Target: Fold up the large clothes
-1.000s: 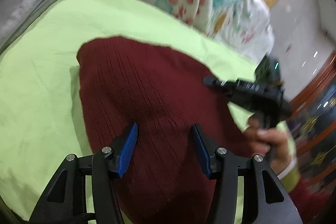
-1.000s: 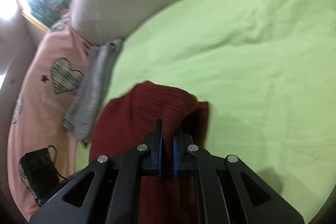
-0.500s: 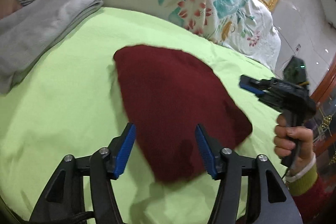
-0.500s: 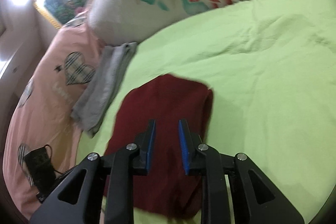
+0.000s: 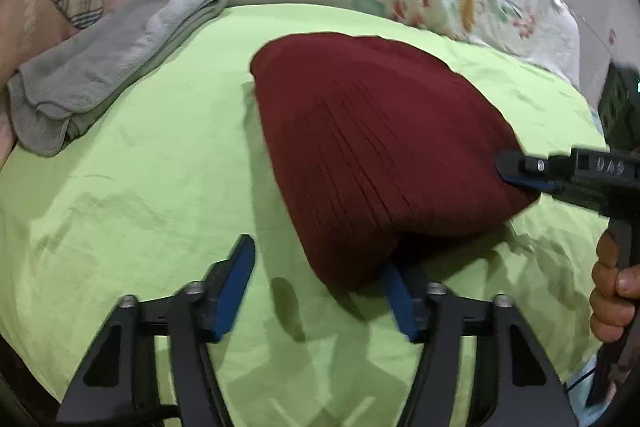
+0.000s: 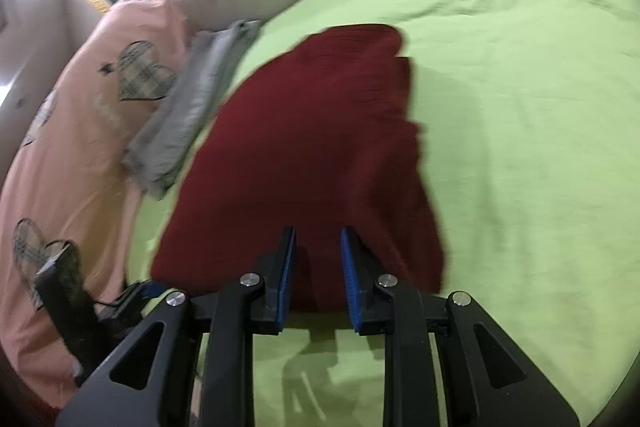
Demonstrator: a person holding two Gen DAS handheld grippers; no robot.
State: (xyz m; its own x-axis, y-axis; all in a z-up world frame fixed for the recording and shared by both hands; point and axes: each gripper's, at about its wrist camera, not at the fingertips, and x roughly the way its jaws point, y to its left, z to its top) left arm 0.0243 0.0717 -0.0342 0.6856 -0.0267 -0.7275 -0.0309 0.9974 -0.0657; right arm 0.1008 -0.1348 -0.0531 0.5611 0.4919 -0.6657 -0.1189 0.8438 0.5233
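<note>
Left gripper (image 5: 320, 283) open; left view alone shows right gripper (image 5: 516, 173), apparently touching sweater (image 5: 380, 147).

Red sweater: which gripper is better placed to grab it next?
Left, probably. The left gripper is open wide around the red sweater's near corner; the right gripper, narrowly open, sits at its edge.

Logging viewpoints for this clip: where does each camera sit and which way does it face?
Left wrist: on the left hand-held gripper, facing the maroon sweater; shows the right hand-held gripper and hand.
Right wrist: on the right hand-held gripper, facing the sweater's near edge.
Shared: sweater, green sheet, grey towel.
</note>
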